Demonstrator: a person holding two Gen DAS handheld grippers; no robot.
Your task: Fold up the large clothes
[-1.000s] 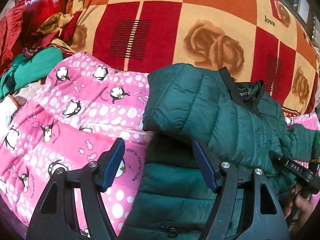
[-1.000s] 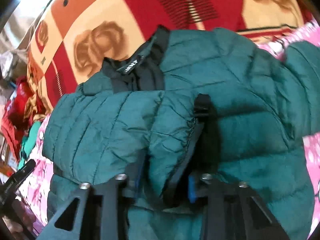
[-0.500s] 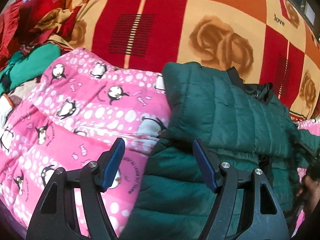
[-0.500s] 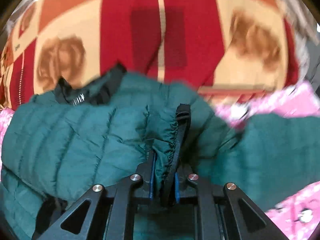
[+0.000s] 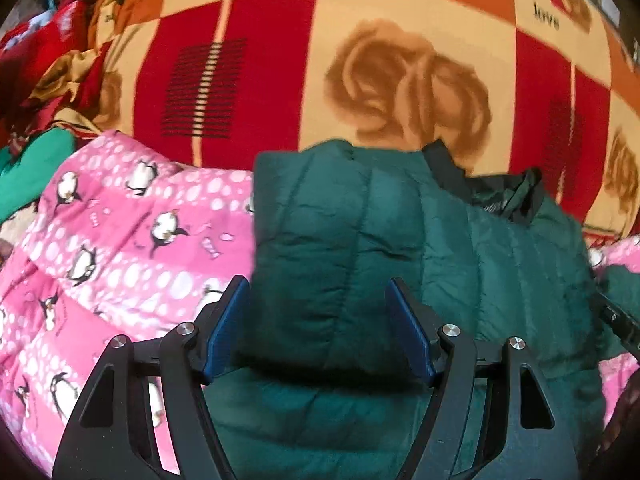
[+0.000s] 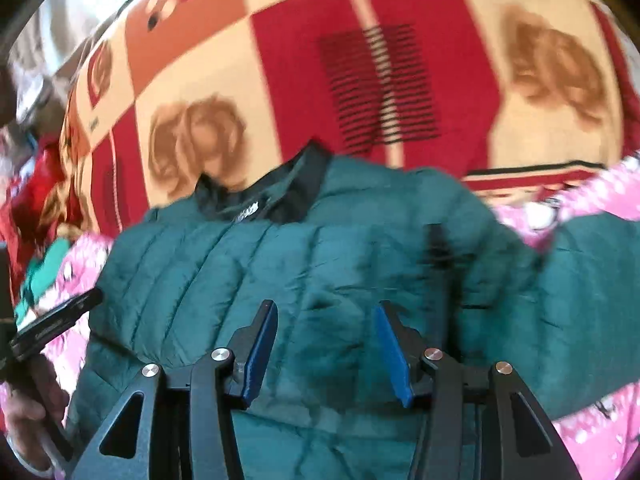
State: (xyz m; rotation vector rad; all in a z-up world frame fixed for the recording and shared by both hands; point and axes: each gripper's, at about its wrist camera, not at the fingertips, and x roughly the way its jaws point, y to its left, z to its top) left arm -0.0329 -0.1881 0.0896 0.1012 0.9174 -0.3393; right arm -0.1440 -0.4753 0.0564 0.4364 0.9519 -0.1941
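I count one green puffer jacket, with one black collar. One pink penguin quilt under it, one red-and-cream rose blanket behind. One heap of red and green clothes at far left; can't count its pieces. Two grippers of mine: left gripper and right gripper, two blue pads on each. One hand of mine visible.
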